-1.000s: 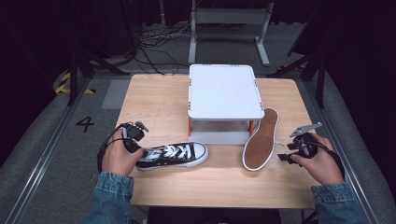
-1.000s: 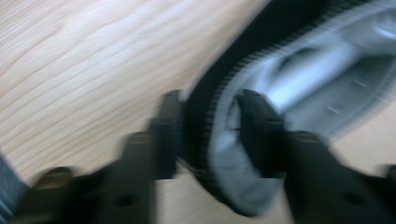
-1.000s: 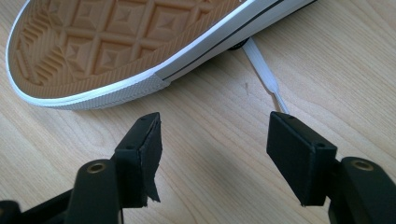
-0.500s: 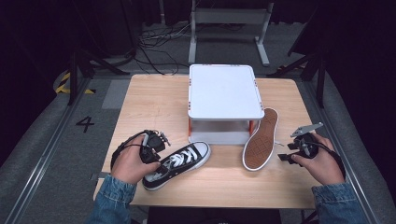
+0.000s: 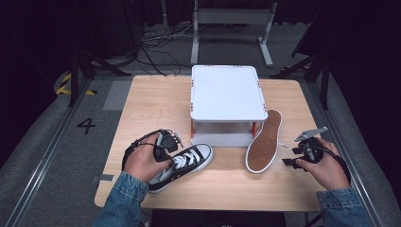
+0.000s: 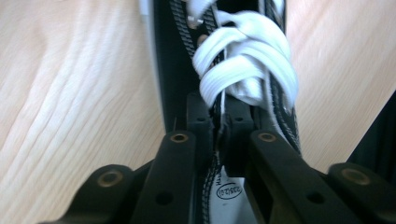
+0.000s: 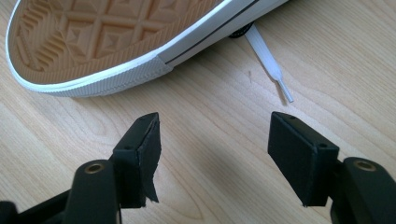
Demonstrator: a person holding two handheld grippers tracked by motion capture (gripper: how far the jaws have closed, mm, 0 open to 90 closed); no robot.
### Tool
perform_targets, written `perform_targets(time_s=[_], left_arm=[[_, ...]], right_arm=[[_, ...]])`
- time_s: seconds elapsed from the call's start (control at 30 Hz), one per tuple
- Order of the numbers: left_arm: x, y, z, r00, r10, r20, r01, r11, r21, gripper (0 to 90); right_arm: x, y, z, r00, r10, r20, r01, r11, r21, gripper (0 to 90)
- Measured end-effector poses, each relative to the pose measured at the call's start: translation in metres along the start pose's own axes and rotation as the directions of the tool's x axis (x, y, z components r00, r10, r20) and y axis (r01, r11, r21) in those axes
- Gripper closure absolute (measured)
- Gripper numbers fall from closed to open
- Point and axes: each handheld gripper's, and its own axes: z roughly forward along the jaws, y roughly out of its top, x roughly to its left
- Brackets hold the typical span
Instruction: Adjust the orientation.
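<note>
As the left tongs closed, the sneaker swung round.

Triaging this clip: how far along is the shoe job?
Done: left gripper has just closed its jaws on the black lace-up sneaker. In hand: that grip. Left: the second sneaker lying tan sole up is untouched; the right gripper waits open beside it.

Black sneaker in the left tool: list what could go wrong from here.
1. The left tool has just closed on a thin part of the black sneaker beside the white laces; lifted by so little, the shoe may swing or slip out.
2. The white shelf stands close ahead, so a lifted toe could bump it.
3. The second sneaker leans sole-up against the shelf; a knock might topple it.
</note>
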Motion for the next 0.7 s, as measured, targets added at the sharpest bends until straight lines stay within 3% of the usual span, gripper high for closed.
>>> perform_targets(time_s=[0.1,0.13,0.23,0.3,0.37,0.47,0.5,0.53,0.6,0.63,0.7], left_arm=[[0.005,-0.010,-0.010,0.9953,-0.095,0.018,0.096,0.9948,-0.034,86.4],[0.005,-0.010,-0.010,0.9953,-0.095,0.018,0.096,0.9948,-0.034,86.4],[0.010,-0.021,-0.022,0.9841,-0.177,0.011,0.178,0.9810,-0.079,86.5],[0.016,-0.031,-0.032,0.9675,-0.253,0.005,0.251,0.9577,-0.141,86.5],[0.022,-0.037,-0.036,0.9524,-0.305,-0.006,0.298,0.9359,-0.188,86.5],[0.031,-0.041,-0.035,0.9198,-0.392,-0.012,0.376,0.8899,-0.258,86.5],[0.034,-0.040,-0.031,0.9107,-0.413,-0.016,0.395,0.8814,-0.259,86.4],[0.035,-0.037,-0.027,0.9064,-0.422,-0.013,0.406,0.8795,-0.248,85.9],[0.033,-0.029,-0.017,0.9211,-0.389,-0.007,0.381,0.9047,-0.191,84.8],[0.031,-0.027,-0.016,0.9283,-0.372,0.014,0.367,0.9103,-0.191,84.4],[0.027,-0.022,-0.019,0.9384,-0.340,0.062,0.345,0.9145,-0.211,81.9]], right_arm=[[-0.001,-0.002,-0.001,1.0000,0.005,0.002,-0.005,1.000,-0.004,35.8],[-0.001,-0.002,-0.001,1.0000,0.005,0.002,-0.005,1.000,-0.004,35.8],[-0.002,0.000,-0.001,1.0000,0.005,0.005,-0.005,1.000,-0.003,35.8],[-0.002,0.002,0.000,1.0000,-0.001,0.007,0.001,1.000,-0.003,35.7],[-0.001,0.005,0.002,1.0000,-0.007,0.005,0.007,1.000,0.001,35.6],[0.001,0.007,0.004,0.9999,-0.014,0.002,0.014,1.000,0.006,35.5],[0.001,0.007,0.005,0.9999,-0.015,0.001,0.015,1.000,0.007,35.5],[0.002,0.006,0.004,0.9999,-0.016,-0.001,0.016,1.000,0.008,35.5],[0.001,0.004,0.004,1.0000,-0.010,0.002,0.010,1.000,0.006,35.5],[0.000,0.003,0.003,1.0000,-0.008,0.004,0.008,1.000,0.006,35.5],[-0.001,0.001,0.002,1.0000,0.000,0.007,0.000,1.000,0.006,35.5]])
